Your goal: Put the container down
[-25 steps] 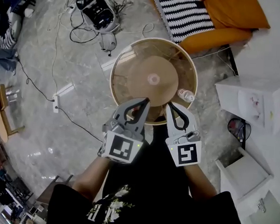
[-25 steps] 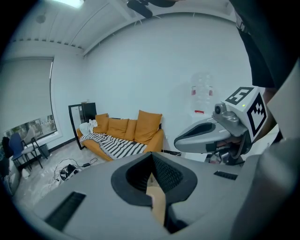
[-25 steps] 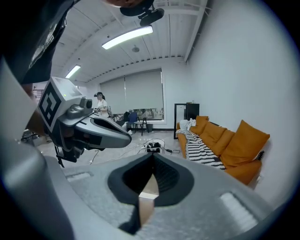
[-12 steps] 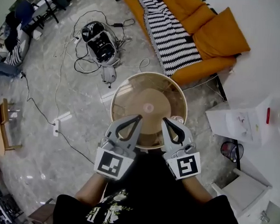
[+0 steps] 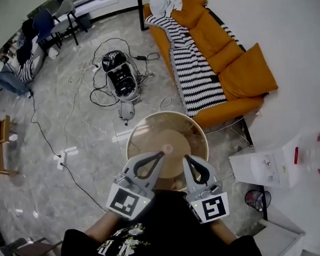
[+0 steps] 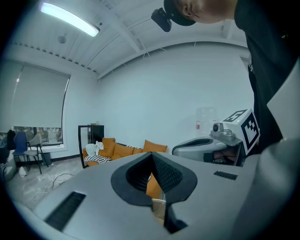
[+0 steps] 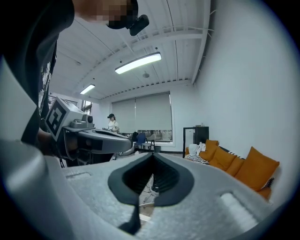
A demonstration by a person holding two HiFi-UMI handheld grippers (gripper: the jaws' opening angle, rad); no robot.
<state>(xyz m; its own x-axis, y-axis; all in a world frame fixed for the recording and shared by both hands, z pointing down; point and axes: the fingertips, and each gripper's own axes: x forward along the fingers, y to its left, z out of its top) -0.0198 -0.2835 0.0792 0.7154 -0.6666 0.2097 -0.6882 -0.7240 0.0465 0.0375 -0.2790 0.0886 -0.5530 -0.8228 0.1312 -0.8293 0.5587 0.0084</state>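
The container [image 5: 168, 142] is a round, translucent brown tub with a cream rim, held up over the marble floor in the head view. My left gripper [image 5: 161, 154] is shut on its near rim, left of the middle. My right gripper [image 5: 185, 159] is shut on the same rim just to the right. In the left gripper view the jaws [image 6: 152, 157] are pressed together, with a cream strip of the container's rim [image 6: 159, 208] showing below them. The right gripper view shows its jaws [image 7: 152, 159] closed the same way, level, facing the room.
An orange sofa [image 5: 229, 58] with a striped blanket [image 5: 193, 67] stands beyond the container. A black-and-white machine [image 5: 120, 71] with loose cables lies on the floor at the back left. White cabinets [image 5: 271, 167] stand at the right, a power strip [image 5: 62, 159] at the left.
Both grippers and the container have risen together. The container looks smaller against the floor, and more of the sofa and room has come into the head view.
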